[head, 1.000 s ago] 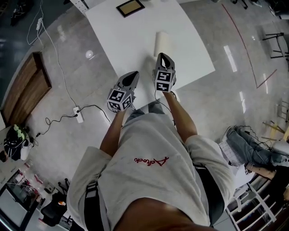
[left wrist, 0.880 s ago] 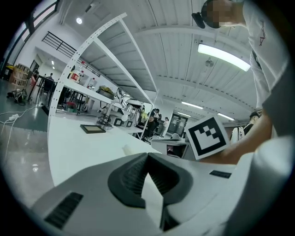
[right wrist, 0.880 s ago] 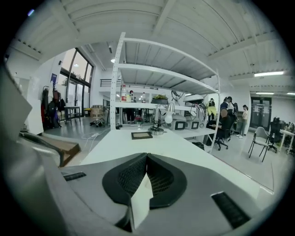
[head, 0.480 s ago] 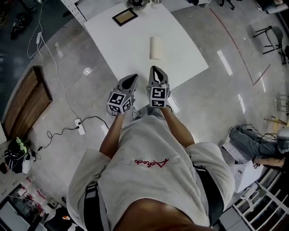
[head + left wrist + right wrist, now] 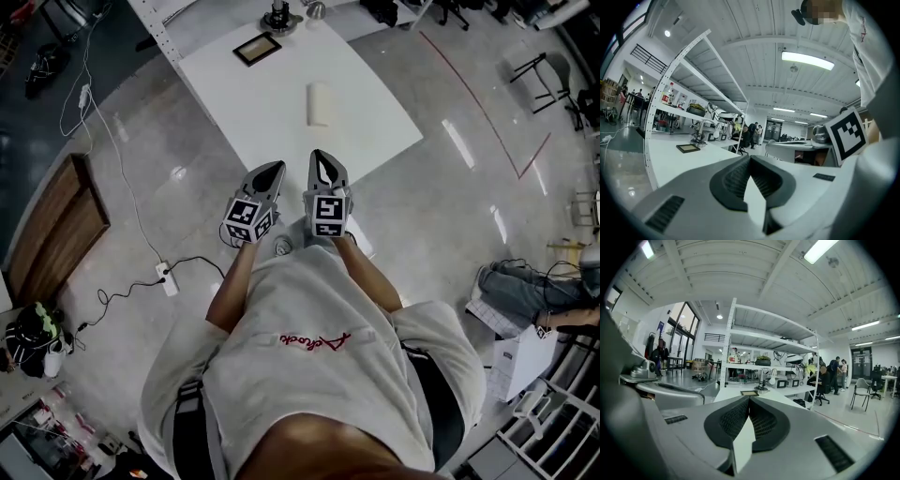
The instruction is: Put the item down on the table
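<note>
Placing step looks finished: cream roll (image 5: 319,103) lies on the white table (image 5: 253,103), well apart from left gripper (image 5: 270,172) and right gripper (image 5: 322,159), both jaws closed tip-to-tip on nothing, so nothing obvious remains.

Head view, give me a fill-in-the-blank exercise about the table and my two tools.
The cream roll lies on the ___ table. The dark frame lies ___ from the person than the roll. The left tool and the right tool both have their jaws ___.
Missing words: white; farther; shut.
</note>
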Demonstrator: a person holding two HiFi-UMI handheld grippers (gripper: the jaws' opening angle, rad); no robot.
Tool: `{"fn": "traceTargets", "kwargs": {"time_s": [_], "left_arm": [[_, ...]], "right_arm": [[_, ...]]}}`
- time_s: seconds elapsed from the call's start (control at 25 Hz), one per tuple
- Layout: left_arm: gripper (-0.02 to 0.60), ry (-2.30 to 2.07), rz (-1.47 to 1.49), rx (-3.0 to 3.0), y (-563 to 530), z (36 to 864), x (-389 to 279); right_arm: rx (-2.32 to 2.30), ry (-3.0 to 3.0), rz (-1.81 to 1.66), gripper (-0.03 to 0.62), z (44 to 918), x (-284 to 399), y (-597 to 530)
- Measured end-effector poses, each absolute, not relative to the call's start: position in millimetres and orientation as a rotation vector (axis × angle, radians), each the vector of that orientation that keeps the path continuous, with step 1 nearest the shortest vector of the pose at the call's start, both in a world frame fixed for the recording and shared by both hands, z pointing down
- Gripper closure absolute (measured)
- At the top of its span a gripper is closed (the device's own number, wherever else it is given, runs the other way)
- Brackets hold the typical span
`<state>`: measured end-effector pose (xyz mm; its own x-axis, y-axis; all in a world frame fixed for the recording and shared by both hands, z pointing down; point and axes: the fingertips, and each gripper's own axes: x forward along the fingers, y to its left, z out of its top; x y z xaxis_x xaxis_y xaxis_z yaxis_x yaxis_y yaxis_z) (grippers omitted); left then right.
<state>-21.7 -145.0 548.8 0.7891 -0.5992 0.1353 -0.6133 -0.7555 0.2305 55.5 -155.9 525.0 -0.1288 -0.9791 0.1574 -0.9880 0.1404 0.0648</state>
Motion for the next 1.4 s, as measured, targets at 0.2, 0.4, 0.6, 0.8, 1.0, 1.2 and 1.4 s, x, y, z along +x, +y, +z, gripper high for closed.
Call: {"fn": "traceTargets", "kwargs": {"time_s": [0.2, 0.4, 0.6, 0.8, 1.0, 1.2, 1.4], "left_arm": [[0.563, -0.926, 0.069, 2.750, -126.4, 542.5, -21.2], [0.563, -0.915, 0.072, 2.774, -113.4, 540.1, -16.9], [0.563, -0.913, 0.068, 2.784, -99.2, 536.2, -9.7], [0.563, -0.935, 0.062, 2.769, -76.4, 530.7, 8.0], [0.563, -0.932, 0.062, 2.787, -42.9, 523.3, 24.0], [0.563, -0.941, 0.067, 2.775, -6.5, 528.5, 30.5], [0.563, -0.958, 0.074, 2.762, 28.6, 533.9, 25.6]], "right_arm": [[1.958, -2.244, 0.062, 0.585, 520.4, 52.8, -134.4], [1.939, -2.279, 0.075, 0.588, 519.8, 50.9, -113.7], [1.937, -2.318, 0.105, 0.588, 516.1, 55.0, -95.4], [1.916, -2.337, 0.141, 0.589, 518.3, 72.9, -72.4], [1.935, -2.368, 0.145, 0.589, 506.9, 89.4, -44.1], [1.926, -2.401, 0.160, 0.589, 508.5, 94.2, -13.5], [1.904, -2.435, 0.202, 0.589, 515.0, 87.1, 22.4]]}}
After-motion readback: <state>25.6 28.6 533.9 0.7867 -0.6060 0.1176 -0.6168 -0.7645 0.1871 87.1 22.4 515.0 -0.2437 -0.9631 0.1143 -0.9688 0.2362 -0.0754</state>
